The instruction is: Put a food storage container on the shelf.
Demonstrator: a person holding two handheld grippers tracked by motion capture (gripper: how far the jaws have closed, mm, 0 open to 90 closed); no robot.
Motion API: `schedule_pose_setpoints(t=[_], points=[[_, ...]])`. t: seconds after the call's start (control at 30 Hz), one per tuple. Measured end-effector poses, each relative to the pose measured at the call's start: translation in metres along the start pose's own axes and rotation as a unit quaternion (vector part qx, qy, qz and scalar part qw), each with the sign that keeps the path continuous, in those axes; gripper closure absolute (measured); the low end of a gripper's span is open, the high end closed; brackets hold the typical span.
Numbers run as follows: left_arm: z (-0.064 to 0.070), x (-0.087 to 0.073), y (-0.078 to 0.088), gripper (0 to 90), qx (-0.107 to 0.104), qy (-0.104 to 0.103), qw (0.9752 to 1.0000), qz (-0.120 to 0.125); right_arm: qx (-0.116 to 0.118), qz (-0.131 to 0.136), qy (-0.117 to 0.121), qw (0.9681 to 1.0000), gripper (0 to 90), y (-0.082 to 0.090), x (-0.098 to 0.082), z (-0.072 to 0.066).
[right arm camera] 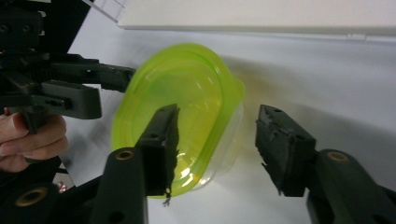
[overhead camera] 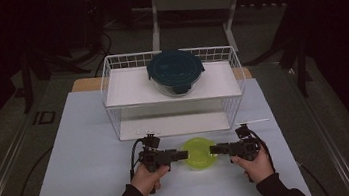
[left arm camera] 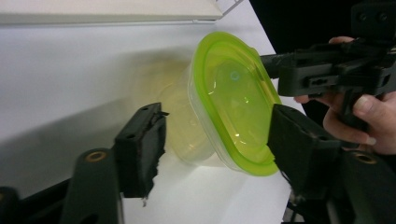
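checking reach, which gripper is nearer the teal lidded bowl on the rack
Left, slightly. The left gripper sits below the teal lidded bowl, almost in line; the right gripper sits farther to the side.

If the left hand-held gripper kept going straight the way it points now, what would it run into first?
Most likely the green-lidded container: the left hand-held gripper points level at it, with the lid rim between its jaws in the left gripper view. The right hand-held gripper comes only beyond it. Whether the pads already touch is unclear.

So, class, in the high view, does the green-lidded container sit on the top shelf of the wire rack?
No: the green-lidded container stands on the table in front of the wire rack, between the two grippers; the dark-lidded bowl sits on the top shelf.
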State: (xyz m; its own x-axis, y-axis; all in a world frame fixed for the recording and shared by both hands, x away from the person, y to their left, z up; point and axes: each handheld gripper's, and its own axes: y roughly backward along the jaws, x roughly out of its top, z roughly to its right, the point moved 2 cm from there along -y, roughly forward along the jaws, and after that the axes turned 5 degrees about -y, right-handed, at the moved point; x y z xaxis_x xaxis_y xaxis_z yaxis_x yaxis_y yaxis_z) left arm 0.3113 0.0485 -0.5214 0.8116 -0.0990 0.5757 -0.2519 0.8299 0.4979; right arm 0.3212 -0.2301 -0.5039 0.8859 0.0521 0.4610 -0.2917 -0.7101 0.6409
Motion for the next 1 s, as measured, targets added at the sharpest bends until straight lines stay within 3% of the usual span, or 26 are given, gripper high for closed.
schedule_pose_setpoints(t=[0.17, 0.23, 0.27, 0.47, 0.6, 0.77, 1.0], points=[[0.000, -0.005, -0.008, 59.9, -0.004, 0.010, 0.9998, -0.016, 0.001, -0.020, -0.025, 0.9995, 64.5, -0.004, -0.003, 0.004], [0.004, -0.005, -0.007, 67.6, -0.002, -0.011, 0.9998, -0.017, 0.011, -0.024, -0.029, 0.9992, 72.0, -0.004, -0.004, 0.002], [0.006, -0.005, -0.007, 67.8, 0.005, -0.020, 0.9996, -0.018, 0.007, -0.025, -0.028, 0.9993, 72.3, -0.004, -0.004, 0.000], [0.009, -0.006, -0.005, 73.7, 0.001, 0.005, 0.9998, -0.020, 0.006, -0.022, -0.028, 0.9993, 75.5, -0.002, -0.008, -0.003], [0.017, -0.008, -0.001, 80.1, 0.014, -0.002, 0.9997, -0.019, 0.002, -0.013, -0.025, 0.9996, 80.3, 0.003, -0.012, -0.007], [0.024, -0.007, 0.004, 80.6, -0.001, 0.005, 0.9999, -0.009, 0.000, -0.002, -0.018, 0.9998, 80.4, 0.010, -0.014, -0.013], [0.045, 0.005, 0.029, 80.7, -0.002, -0.028, 0.9996, 0.009, 0.006, 0.019, 0.010, 0.9998, 80.5, 0.031, -0.006, -0.040]])
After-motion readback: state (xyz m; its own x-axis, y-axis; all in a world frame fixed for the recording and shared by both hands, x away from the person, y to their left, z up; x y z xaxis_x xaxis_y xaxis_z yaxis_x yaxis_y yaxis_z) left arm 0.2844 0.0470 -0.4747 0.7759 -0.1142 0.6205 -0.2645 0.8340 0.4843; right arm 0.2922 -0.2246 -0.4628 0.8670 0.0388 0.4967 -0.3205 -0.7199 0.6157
